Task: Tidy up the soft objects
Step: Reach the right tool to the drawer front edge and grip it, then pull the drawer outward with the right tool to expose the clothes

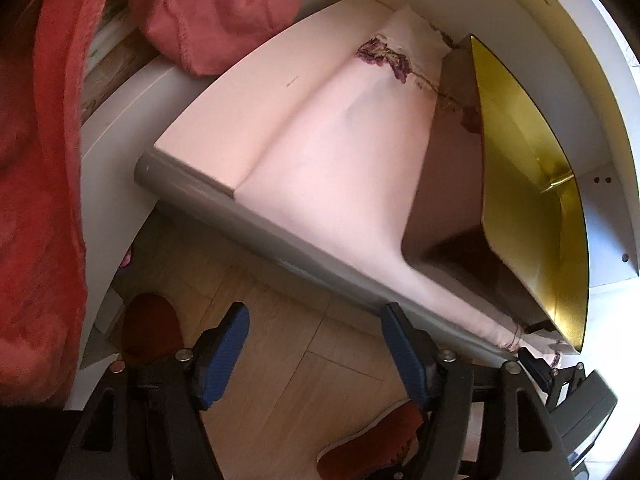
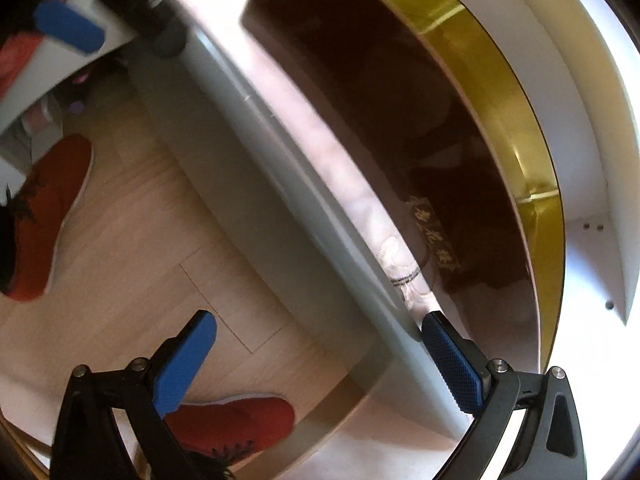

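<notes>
A pale pink cloth [image 1: 340,152] with a dried-flower print lies on a white shelf [image 1: 248,100] and drapes over its grey front edge [image 1: 256,224]. Its bunched, tied end [image 2: 400,264] reaches the right gripper. My left gripper [image 1: 316,344] is open and empty, below the shelf edge over the floor. My right gripper [image 2: 320,356] is open, straddling the shelf edge; its right finger [image 2: 452,360] touches the cloth's end. The right gripper's finger also shows in the left wrist view [image 1: 536,368]. Coral-red fleece [image 1: 216,8] hangs at the upper left.
A box with a gold interior and dark brown outside [image 1: 528,184] stands on the shelf to the right of the cloth, by the white side wall [image 1: 608,208]. Red shoes [image 2: 52,208] stand on the wooden floor [image 2: 132,248] below.
</notes>
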### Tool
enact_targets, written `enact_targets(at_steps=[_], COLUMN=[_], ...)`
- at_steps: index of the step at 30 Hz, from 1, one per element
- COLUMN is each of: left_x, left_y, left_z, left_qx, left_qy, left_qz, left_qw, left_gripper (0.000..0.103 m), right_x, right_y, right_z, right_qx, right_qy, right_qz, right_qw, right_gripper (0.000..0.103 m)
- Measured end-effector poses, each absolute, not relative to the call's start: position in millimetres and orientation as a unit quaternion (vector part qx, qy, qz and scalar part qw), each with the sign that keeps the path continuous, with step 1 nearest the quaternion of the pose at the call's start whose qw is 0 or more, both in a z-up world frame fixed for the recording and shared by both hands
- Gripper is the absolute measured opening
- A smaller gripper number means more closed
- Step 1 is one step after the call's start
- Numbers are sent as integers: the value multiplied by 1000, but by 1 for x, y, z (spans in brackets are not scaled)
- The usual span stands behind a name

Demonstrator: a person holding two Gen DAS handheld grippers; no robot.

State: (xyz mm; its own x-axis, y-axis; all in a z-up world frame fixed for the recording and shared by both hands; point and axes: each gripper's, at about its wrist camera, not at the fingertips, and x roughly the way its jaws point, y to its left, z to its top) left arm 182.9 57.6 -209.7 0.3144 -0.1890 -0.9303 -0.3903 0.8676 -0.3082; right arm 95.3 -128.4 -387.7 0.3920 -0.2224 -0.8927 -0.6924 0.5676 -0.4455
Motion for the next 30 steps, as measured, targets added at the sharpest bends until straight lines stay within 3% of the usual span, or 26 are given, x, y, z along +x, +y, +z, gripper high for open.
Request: enact_targets(at_steps=[3, 8, 30], left_x=[184, 183, 189], left_y=[56, 64, 66], left_z=[-209, -218, -225], left_qx=[-251, -269, -270], left_qy=[580, 585, 581], left_qz=[63, 65, 69], left_qw=[772, 762, 765], left_gripper=[73, 85, 87], right_x=[90, 87, 87], right_y=[-125, -124, -131], right_z=[-393, -394, -408], right_qx=[-462, -491, -523], right_qy=[517, 513, 504], right_qz=[167, 180, 189], right_qw=[701, 681, 661], right_gripper=[103, 103, 103])
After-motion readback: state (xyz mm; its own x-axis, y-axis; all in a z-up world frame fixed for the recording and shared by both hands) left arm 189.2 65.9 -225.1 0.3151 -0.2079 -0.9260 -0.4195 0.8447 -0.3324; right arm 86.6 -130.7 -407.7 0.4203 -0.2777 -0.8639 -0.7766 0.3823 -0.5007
